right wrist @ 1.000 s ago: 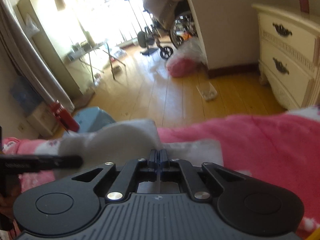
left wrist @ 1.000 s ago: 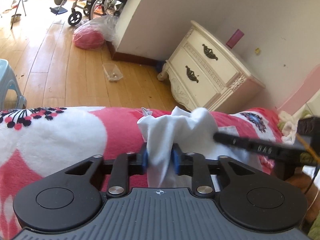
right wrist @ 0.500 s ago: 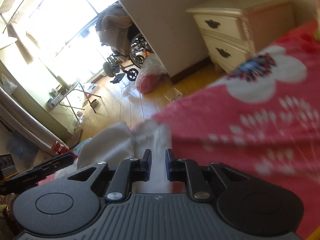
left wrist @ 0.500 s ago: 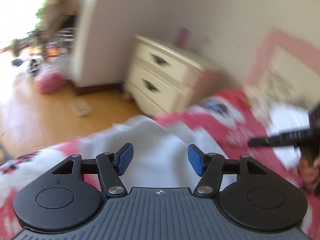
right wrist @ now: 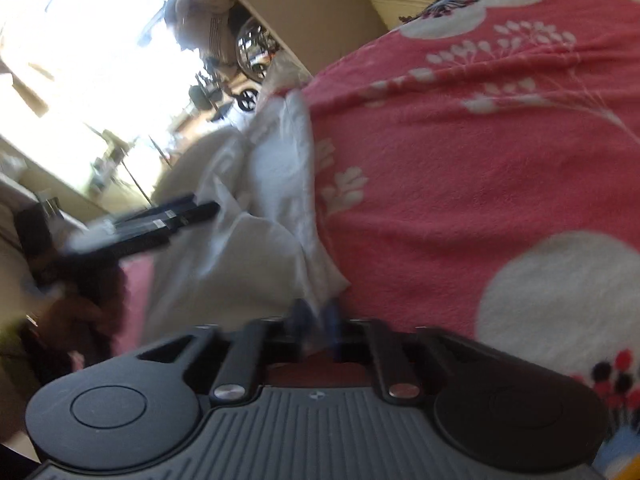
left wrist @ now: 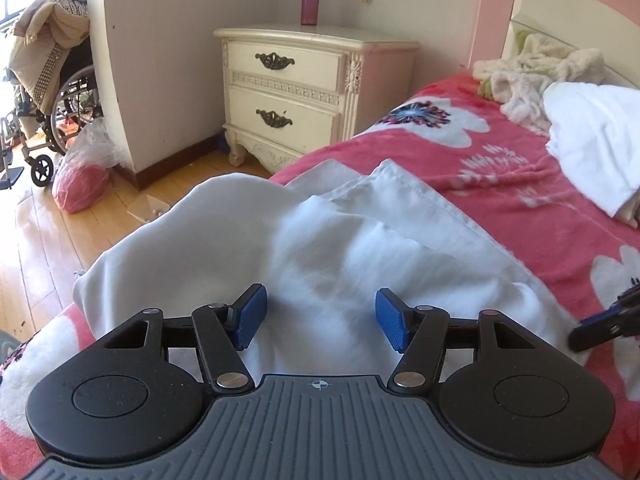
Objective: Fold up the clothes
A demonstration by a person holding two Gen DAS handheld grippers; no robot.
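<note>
One crumpled white cotton garment [left wrist: 336, 240] lies spread across the near edge of a bed covered by a pink fleece blanket with large white flowers [left wrist: 500, 176], part of the cloth hanging over the side toward the wooden plank floor [left wrist: 48, 232]. The left gripper [left wrist: 318, 318], angled downward over the cloth, has its two blue-padded fingers [left wrist: 250, 316] standing wide apart, nothing pinched between them, the fabric lying loose below. The right gripper [right wrist: 316, 316], rolled sharply and seen through heavy blur, has just been closing its fingers; they stand nearly together with what looks like a thin edge of the white garment caught between them. The tip of that right gripper shows at the right edge of the left wrist view. A second white folded cloth [left wrist: 596, 140] rests further up the bed, beside one heap of cream woolly fabric [left wrist: 536, 68] against the headboard. One cream two-drawer nightstand with dark metal handles [left wrist: 304, 92] stands by the wall, carrying one magenta cup [left wrist: 310, 4]. One wheelchair draped with a beige quilt [left wrist: 48, 80] stands near the window, one clear plastic bag of red material [left wrist: 80, 184] beside it on the floor.
</note>
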